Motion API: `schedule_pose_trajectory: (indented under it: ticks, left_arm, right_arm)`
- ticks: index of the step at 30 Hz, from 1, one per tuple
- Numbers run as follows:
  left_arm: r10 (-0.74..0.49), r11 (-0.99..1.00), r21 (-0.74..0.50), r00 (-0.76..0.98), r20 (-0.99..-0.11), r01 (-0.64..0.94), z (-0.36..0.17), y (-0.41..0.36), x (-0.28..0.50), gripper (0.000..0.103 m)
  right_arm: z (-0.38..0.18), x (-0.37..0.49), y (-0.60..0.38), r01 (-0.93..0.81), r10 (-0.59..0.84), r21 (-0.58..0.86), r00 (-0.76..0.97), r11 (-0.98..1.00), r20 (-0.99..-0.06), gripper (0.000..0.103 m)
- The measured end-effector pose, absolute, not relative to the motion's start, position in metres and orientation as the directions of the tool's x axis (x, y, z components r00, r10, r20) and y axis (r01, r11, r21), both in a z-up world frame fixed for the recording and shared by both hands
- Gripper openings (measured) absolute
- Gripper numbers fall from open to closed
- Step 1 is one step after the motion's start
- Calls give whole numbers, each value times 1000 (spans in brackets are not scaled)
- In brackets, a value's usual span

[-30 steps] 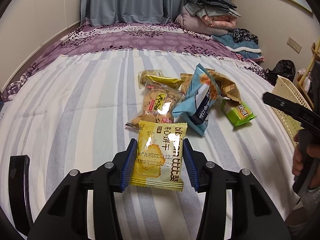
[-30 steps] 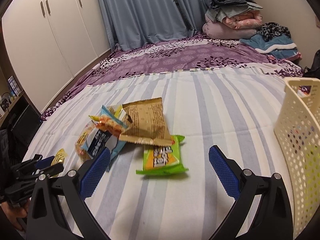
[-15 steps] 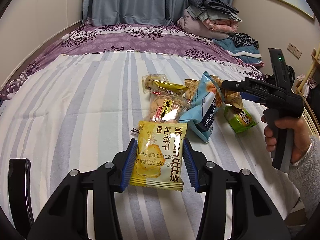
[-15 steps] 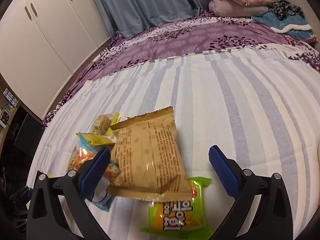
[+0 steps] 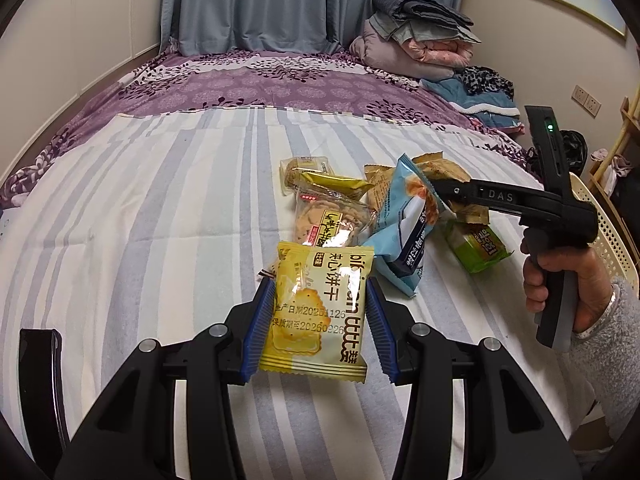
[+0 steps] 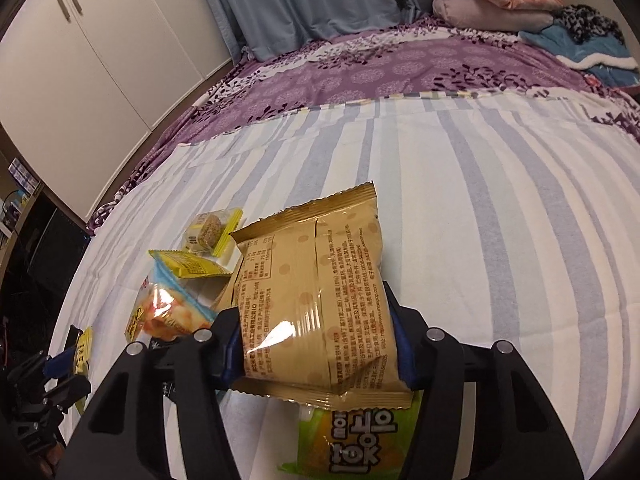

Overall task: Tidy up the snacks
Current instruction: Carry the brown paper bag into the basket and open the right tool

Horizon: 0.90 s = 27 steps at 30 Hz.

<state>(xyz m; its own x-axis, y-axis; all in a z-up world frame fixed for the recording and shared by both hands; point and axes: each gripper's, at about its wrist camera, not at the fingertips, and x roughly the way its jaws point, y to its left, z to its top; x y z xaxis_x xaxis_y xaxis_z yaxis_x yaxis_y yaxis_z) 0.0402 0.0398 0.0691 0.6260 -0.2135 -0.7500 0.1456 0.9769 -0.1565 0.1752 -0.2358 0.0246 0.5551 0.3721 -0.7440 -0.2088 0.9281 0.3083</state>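
My left gripper (image 5: 318, 320) is shut on a yellow cracker packet (image 5: 320, 312) and holds it above the striped bed. My right gripper (image 6: 316, 340) is shut on a tan snack bag (image 6: 316, 300), which lies on top of a green packet (image 6: 360, 436). In the left wrist view the right gripper (image 5: 444, 196) reaches into the snack pile from the right, by a blue bag (image 5: 408, 224), a clear cookie packet (image 5: 328, 220) and the green packet (image 5: 476, 244). A small yellow-edged packet (image 6: 212, 232) lies farther back.
A cream perforated basket (image 5: 604, 232) stands at the bed's right edge. Folded blankets (image 5: 416, 44) are piled at the far end on a purple cover. White wardrobe doors (image 6: 100, 48) stand to the left of the bed.
My right gripper moved in over the pile and closed from wide open onto the tan bag. The left gripper kept its hold on the yellow packet and stayed about where it was.
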Motion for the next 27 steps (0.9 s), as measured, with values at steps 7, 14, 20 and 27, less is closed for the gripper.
schedule_pose_trajectory:
  ticks: [7, 14, 20, 27]
  left_arm:
    - [-220, 975, -141, 643, -733, 173, 82, 27, 38, 47]
    - [-230, 971, -123, 658, -716, 206, 97, 11, 32, 47]
    - [-244, 964, -105, 664, -707, 242, 107, -7, 25, 47]
    - [-266, 954, -86, 675, -688, 288, 122, -31, 19, 47]
  right_arm:
    - [54, 152, -255, -194, 364, 314, 621, 929, -694, 57]
    - [75, 120, -290, -147, 361, 364, 680, 920, -638, 57]
    - [92, 92, -327, -97, 330, 392, 739, 915, -588, 57]
    - [112, 64, -367, -40, 255, 379, 804, 925, -537, 57]
